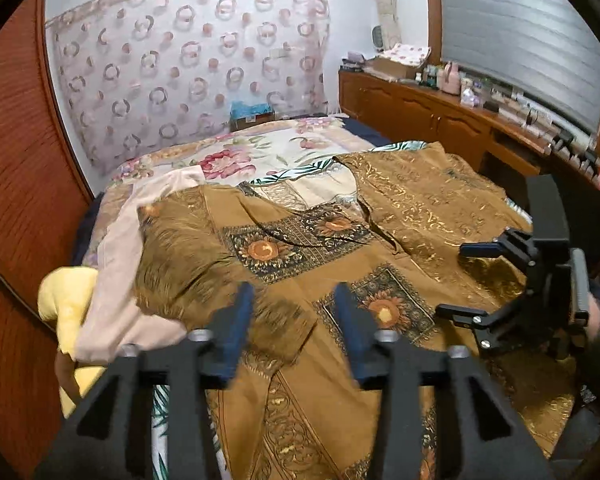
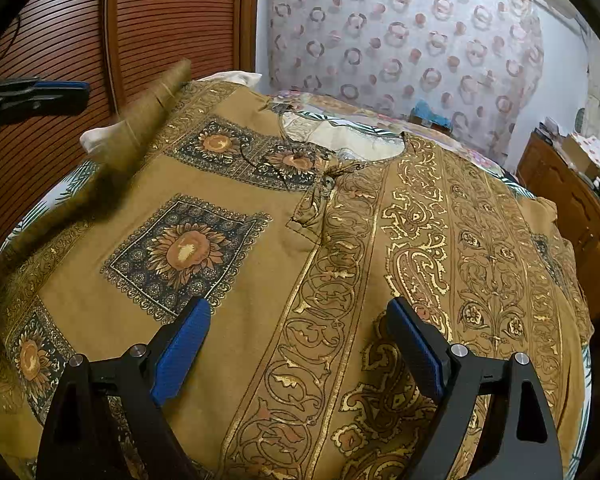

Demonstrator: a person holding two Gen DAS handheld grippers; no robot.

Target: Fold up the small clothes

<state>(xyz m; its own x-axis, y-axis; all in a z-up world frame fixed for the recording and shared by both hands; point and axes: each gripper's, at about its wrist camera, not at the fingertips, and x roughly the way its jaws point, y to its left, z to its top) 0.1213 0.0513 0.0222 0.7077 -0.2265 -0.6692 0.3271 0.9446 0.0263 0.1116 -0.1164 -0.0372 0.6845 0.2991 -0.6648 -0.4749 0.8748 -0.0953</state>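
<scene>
A brown-gold patterned top with sunflower squares lies spread on the bed, neck opening at the far side; it also fills the right wrist view. Its left sleeve is blurred and lies folded in over the body; in the right wrist view that sleeve is blurred too. My left gripper is open and empty just above the sleeve's edge. My right gripper is open and empty above the top's lower middle. It shows in the left wrist view at the right, and the left gripper at the far left of the right wrist view.
A pale pink garment and a yellow cloth lie left of the top. The bed has a floral cover. A slatted wooden wardrobe stands on the left, a cluttered wooden dresser on the right.
</scene>
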